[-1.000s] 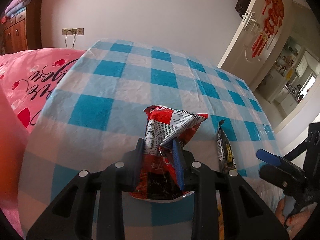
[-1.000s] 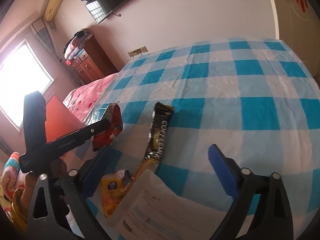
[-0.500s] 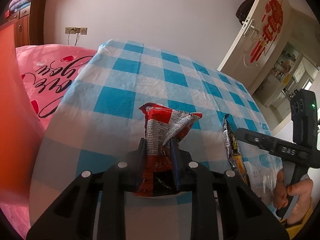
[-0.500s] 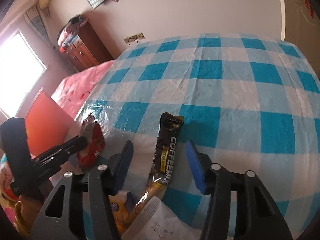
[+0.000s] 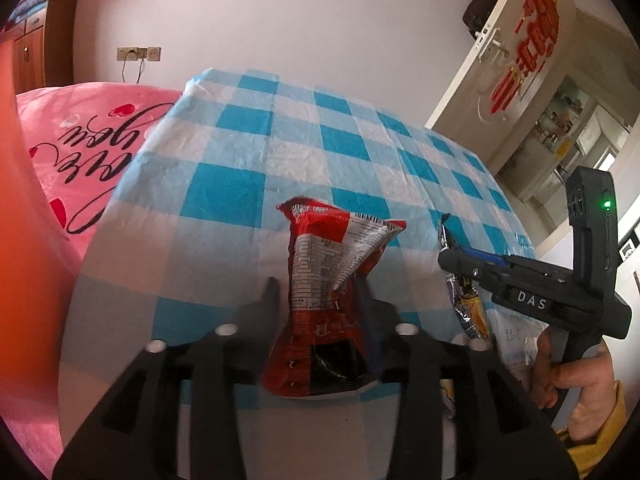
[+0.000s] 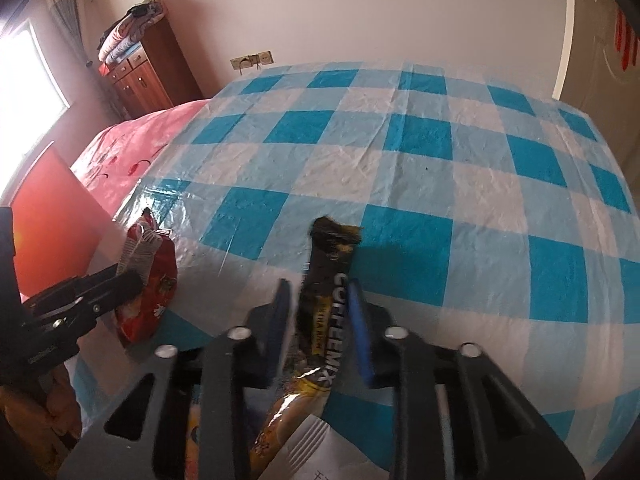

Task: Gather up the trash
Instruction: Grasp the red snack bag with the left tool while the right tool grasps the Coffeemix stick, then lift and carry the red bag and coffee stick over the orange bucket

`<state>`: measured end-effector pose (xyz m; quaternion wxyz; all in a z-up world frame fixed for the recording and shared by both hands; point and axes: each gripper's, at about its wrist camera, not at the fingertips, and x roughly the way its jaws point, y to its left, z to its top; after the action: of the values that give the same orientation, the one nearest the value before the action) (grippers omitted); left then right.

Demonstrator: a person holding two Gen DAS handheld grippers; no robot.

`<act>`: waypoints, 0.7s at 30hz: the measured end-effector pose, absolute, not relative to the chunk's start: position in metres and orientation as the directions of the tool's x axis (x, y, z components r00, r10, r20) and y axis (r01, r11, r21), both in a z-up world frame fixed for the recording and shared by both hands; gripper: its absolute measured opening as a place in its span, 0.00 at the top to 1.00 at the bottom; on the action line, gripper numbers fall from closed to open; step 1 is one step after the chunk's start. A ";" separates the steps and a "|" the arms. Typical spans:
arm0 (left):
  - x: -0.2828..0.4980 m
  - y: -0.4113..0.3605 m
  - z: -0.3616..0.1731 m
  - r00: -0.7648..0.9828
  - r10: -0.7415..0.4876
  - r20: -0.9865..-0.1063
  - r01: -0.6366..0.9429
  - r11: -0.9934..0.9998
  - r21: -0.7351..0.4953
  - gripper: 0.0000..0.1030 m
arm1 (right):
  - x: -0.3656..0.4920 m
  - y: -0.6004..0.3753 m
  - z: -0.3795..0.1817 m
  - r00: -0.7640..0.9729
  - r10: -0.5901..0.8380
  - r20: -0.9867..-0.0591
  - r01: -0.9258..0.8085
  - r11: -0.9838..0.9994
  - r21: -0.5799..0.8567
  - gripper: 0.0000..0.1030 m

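On the table the snack bag stands near the near edge, the coffee sachet lies to the bag's right with a paper sheet at its near end, and a bed lies left of the table.

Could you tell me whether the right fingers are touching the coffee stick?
Cannot tell. In the right wrist view the closing fingers flank the coffee stick closely, but motion blur hides any contact.

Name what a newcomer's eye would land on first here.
The crumpled red snack wrapper stands between the left gripper's opening jaws at the near edge of the blue checked tablecloth. Beside it, the right gripper is closing around a black coffee-mix stick.
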<state>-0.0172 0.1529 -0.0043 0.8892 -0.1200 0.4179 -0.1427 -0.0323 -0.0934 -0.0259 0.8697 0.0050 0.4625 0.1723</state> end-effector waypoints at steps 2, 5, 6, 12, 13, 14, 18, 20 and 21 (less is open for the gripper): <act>-0.016 0.151 -0.006 0.603 -0.360 -0.712 0.166 0.930 -0.329 0.48 | -0.033 -0.093 -0.026 0.521 0.305 -0.797 -0.297 0.940 0.166 0.75; -0.014 0.146 -0.008 0.593 -0.369 -0.715 0.187 0.927 -0.324 0.48 | -0.034 -0.093 -0.023 0.529 0.324 -0.785 -0.297 0.936 0.186 0.76; -0.013 0.144 -0.009 0.588 -0.369 -0.719 0.190 0.928 -0.320 0.48 | -0.034 -0.095 -0.022 0.530 0.346 -0.774 -0.300 0.930 0.210 0.76; -0.011 0.137 -0.007 0.599 -0.324 -0.732 0.176 0.945 -0.274 0.66 | -0.042 -0.100 -0.009 0.578 0.405 -0.709 -0.293 0.913 0.283 0.77; -0.011 0.138 -0.007 0.601 -0.322 -0.732 0.171 0.946 -0.277 0.69 | -0.043 -0.100 -0.006 0.585 0.409 -0.700 -0.292 0.912 0.289 0.77; -0.012 0.139 -0.006 0.603 -0.323 -0.730 0.164 0.945 -0.283 0.71 | -0.044 -0.101 -0.003 0.595 0.416 -0.688 -0.290 0.909 0.299 0.77; -0.018 0.146 -0.002 0.621 -0.326 -0.713 0.144 0.941 -0.305 0.74 | -0.048 -0.107 0.009 0.619 0.442 -0.649 -0.279 0.897 0.344 0.77; -0.023 0.151 0.004 0.636 -0.334 -0.696 0.139 0.936 -0.322 0.74 | -0.050 -0.110 0.014 0.630 0.449 -0.634 -0.273 0.892 0.361 0.78; -0.025 0.153 0.008 0.643 -0.337 -0.688 0.140 0.935 -0.327 0.74 | -0.052 -0.112 0.017 0.633 0.454 -0.627 -0.270 0.888 0.372 0.78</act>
<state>-0.0246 0.1529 0.0076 0.8979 -0.1228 0.4014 -0.1328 -0.0516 -0.1122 0.0168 0.8954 0.1222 0.3775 0.2023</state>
